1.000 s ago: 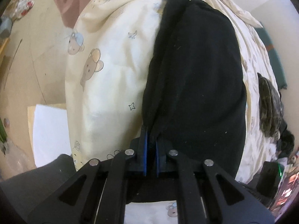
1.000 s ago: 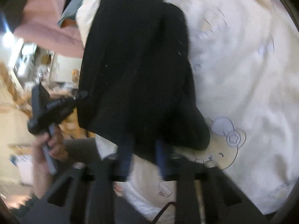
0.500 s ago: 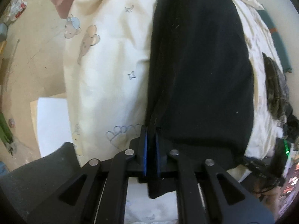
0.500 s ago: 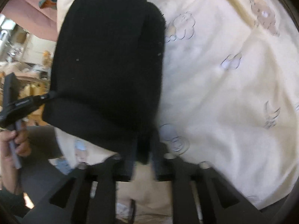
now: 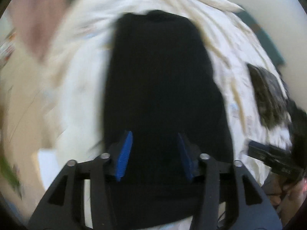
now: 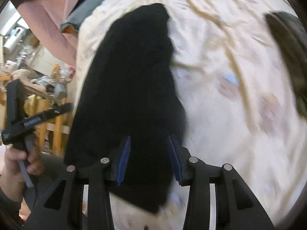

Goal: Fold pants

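The black pants (image 5: pixel 161 80) lie folded in a long dark strip on the cream bedspread (image 5: pixel 80 80). My left gripper (image 5: pixel 155 134) hovers over their near end. Its jaws are opening, the blue pads (image 5: pixel 124 153) stand well apart, and the cloth lies below them, not pinched. The right wrist view shows the same pants (image 6: pixel 130 88) with my right gripper (image 6: pixel 149 140) above their near edge. Its jaws are opening too, and its pads (image 6: pixel 175 159) are clear of the fabric. A hand holds the left gripper (image 6: pixel 28 122) at that view's left side. Both views are blurred by motion.
A dark mottled garment (image 5: pixel 266 95) lies on the bed to the right, also in the right wrist view (image 6: pixel 287 48). Pink cloth (image 6: pixel 48 15) hangs at the bed's far left. Wooden furniture (image 6: pixel 53 118) and clutter stand beyond the bed edge. A white sheet (image 5: pixel 48 164) lies on the floor.
Both grippers were shut on the pants' edge; now both have opened, let go of the cloth and pulled back and up. The pants stay lying on the bed.
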{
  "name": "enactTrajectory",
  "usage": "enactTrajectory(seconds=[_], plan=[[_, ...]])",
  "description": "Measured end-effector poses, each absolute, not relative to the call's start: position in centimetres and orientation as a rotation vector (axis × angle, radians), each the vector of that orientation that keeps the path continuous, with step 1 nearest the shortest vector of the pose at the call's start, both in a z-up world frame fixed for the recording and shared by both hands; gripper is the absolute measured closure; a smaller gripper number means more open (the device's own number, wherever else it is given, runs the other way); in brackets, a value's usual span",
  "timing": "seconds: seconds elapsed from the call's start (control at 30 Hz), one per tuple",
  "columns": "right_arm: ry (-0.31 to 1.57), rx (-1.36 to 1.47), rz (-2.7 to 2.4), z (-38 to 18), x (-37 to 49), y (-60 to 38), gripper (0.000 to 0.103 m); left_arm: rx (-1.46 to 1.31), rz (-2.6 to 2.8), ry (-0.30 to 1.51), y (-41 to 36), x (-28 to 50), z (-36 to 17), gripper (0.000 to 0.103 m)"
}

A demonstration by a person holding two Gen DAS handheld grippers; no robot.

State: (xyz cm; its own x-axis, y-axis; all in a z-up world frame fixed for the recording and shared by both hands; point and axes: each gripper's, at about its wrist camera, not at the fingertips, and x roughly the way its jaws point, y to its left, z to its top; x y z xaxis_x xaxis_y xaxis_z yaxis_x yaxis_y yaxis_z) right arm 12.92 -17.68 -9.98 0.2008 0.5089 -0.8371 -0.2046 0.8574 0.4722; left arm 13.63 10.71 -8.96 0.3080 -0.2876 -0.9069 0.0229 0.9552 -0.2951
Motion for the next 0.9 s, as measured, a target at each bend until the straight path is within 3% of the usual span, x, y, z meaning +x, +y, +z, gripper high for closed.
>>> enactTrajectory(seconds=[0.13, 0.23, 0.47, 0.57, 0.63, 0.9], plan=[[1.329, 0.271, 0.518, -14.8, 17.0, -14.6, 0.063, -0.121, -0.171, 1.37, 7.8, 17.7, -14.6, 0.051], [1.476, 0.206, 0.446, -18.8, 17.0, -14.9, 0.065, -0.13, -0.112, 1.415, 9.1, 18.0, -16.2, 0.051], [1.537, 0.195, 0.391, -18.1, 14.8, -18.6, 0.062, -0.168, -0.068, 1.396, 9.9, 17.3, -14.2, 0.051], [1.45, 0.305, 0.385, -16.4, 15.8, -20.0, 0.062, -0.279, -0.02, 1.332, 11.7, 18.6, -12.0, 0.04], [1.415, 0.365, 0.389, -15.7, 16.4, -20.4, 0.062, -0.28, 0.018, 1.269, 12.9, 20.6, -10.5, 0.034], [1.381, 0.364, 0.418, -16.3, 17.7, -19.9, 0.062, -0.177, -0.044, 1.13, 12.9, 35.6, -10.0, 0.035]])
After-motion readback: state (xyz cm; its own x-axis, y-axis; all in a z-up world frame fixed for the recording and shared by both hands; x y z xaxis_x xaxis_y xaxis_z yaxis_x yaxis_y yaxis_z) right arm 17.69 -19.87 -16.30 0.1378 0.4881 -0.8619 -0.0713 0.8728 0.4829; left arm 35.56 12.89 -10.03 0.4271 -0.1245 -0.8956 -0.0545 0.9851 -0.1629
